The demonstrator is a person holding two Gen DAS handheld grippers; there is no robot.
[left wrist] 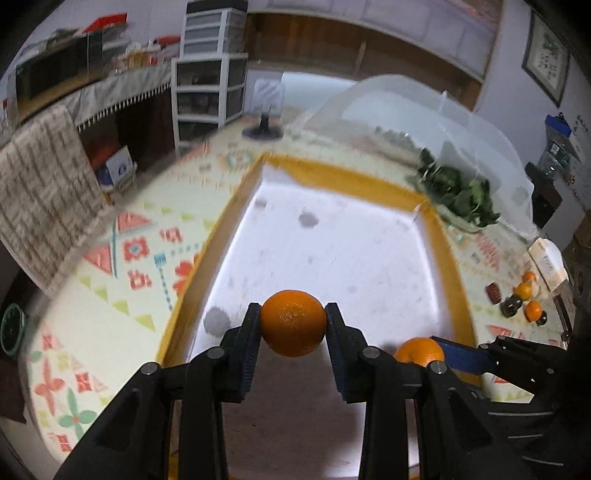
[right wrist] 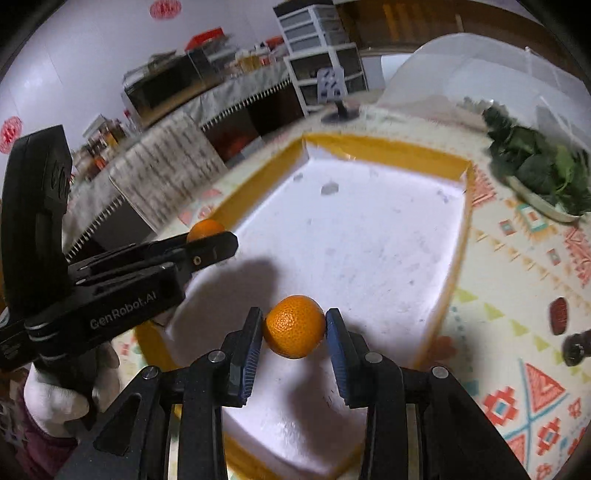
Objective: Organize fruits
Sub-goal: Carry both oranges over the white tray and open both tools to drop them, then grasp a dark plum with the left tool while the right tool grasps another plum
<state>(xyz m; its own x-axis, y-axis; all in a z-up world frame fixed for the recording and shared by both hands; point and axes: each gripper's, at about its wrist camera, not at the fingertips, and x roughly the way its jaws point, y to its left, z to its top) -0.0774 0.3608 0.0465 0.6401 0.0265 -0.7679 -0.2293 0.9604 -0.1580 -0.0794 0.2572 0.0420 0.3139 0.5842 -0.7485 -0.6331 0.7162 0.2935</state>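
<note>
Oranges, one [left wrist: 292,328] in left jaws, one [right wrist: 294,326] in right, could roll if dropped onto the tray [right wrist: 369,240].

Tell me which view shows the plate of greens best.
The right wrist view: the plate of greens shows its pale rim and leaves fairly clearly on the patterned mat. In the left wrist view it is smaller and blurrier, beside the tray's far corner.

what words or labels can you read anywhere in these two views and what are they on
"GenRobot.AI": white lettering on the side of the left gripper, seen from the right wrist view.
Framed picture on the wall: marks too blurred to read.
White box at the table's right edge: faint print, unreadable.
Red round wall decorations: pattern unreadable.
</note>
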